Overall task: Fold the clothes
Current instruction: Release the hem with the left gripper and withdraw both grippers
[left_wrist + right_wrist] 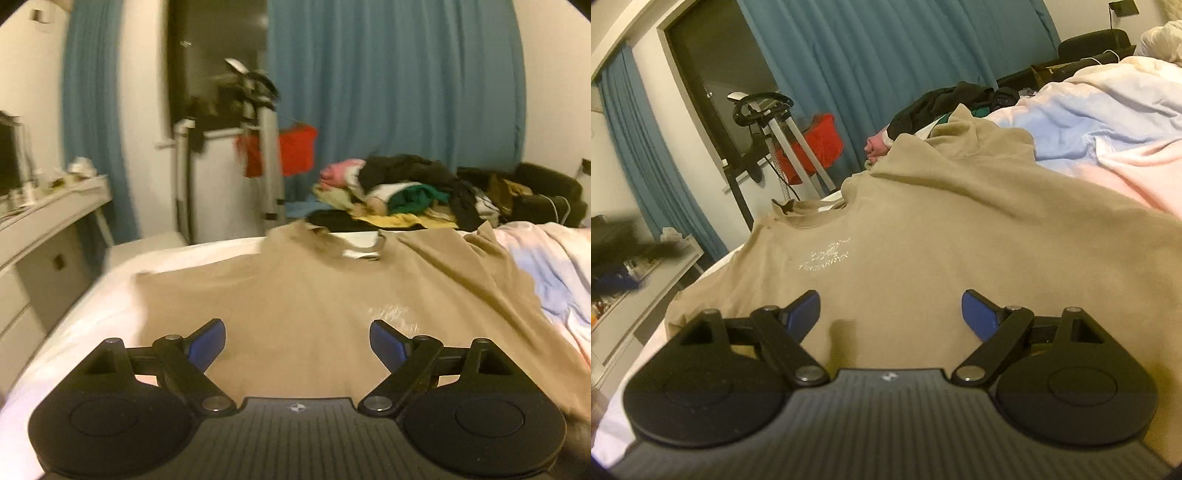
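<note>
A tan sweatshirt (pixel 295 295) lies spread front up on the white bed (pixel 110 306), collar away from me, with a small white chest logo (pixel 827 258). It also shows in the right wrist view (pixel 942 240). Its right sleeve is rumpled up against the bedding. My left gripper (pixel 297 345) is open and empty, just above the shirt's lower part. My right gripper (pixel 890 314) is open and empty, low over the shirt's lower front.
A pile of mixed clothes (pixel 399 192) lies at the far end of the bed. A pink and blue duvet (pixel 554 266) is bunched to the right. A white desk (pixel 48 214) stands left. A clothes rack with a red garment (pixel 291 151) stands before blue curtains.
</note>
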`<action>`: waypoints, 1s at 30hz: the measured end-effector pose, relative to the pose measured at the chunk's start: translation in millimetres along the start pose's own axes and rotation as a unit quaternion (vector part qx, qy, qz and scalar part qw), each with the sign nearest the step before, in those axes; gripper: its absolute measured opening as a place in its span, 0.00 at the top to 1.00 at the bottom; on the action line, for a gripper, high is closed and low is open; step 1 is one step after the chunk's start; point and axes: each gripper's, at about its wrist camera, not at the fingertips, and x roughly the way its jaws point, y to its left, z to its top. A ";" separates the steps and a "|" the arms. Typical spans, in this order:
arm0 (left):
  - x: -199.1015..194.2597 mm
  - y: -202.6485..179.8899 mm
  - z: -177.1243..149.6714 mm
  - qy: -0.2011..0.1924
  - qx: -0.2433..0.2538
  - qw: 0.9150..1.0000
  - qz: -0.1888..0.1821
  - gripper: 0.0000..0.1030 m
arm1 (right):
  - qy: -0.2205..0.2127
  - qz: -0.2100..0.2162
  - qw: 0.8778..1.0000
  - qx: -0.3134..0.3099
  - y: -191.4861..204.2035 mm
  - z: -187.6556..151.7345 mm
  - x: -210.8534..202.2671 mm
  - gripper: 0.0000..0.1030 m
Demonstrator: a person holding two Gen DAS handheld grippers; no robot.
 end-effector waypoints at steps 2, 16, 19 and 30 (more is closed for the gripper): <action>-32.5 7.6 -11.8 0.005 -0.028 1.000 -0.012 0.15 | -0.003 -0.002 1.000 -0.009 1.5 2.5 -6.7 0.17; -55.5 -5.8 -65.9 0.012 -0.061 0.997 -0.050 0.15 | 0.005 0.001 0.998 0.064 -40.2 54.7 -19.4 0.16; -42.3 -12.3 -67.8 0.007 -0.061 0.997 -0.057 0.15 | 0.024 -0.005 0.993 0.117 -69.9 82.5 12.8 0.17; 27.5 -13.9 -85.4 0.085 -0.140 0.982 -0.095 0.13 | 0.021 -0.100 0.979 0.178 -149.3 148.8 130.1 0.18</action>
